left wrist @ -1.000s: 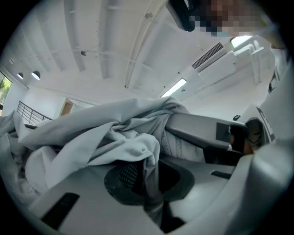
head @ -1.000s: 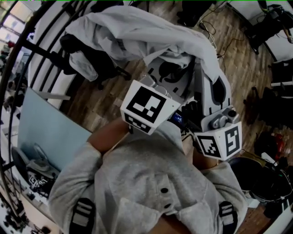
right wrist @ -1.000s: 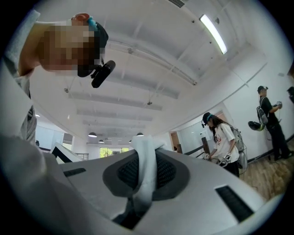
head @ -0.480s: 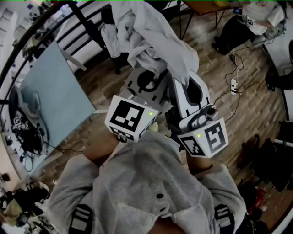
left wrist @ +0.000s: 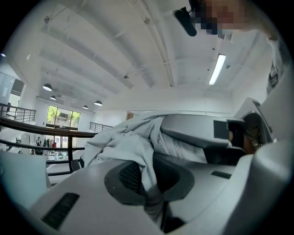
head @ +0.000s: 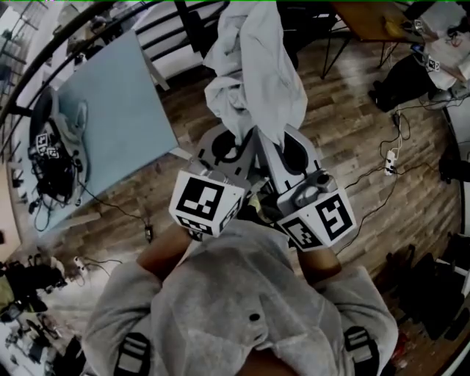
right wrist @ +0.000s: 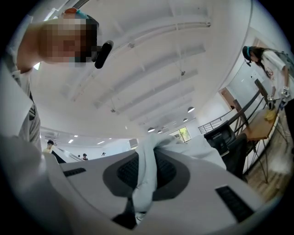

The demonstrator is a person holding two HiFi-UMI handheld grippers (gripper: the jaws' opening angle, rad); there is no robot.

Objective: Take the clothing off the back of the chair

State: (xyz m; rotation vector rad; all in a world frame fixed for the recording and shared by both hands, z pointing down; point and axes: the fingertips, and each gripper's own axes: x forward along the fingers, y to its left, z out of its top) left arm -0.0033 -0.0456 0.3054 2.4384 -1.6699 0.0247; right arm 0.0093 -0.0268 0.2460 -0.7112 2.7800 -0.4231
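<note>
A white garment hangs bunched in the air over the wooden floor, held up by both grippers in the head view. My left gripper is shut on a fold of it, and the cloth shows pinched between its jaws. My right gripper is shut on another fold, close beside the left. The garment touches no chair. A black office chair stands off to the right in the right gripper view.
A light blue table stands at the left, with cables and gear at its far end. A dark railing runs behind it. A wooden desk is at the top right, and a power strip lies on the floor.
Both grippers have swung round together with the garment still held. The dark chair that was under the cloth has left the head view, and the blue table has come in at the left.
</note>
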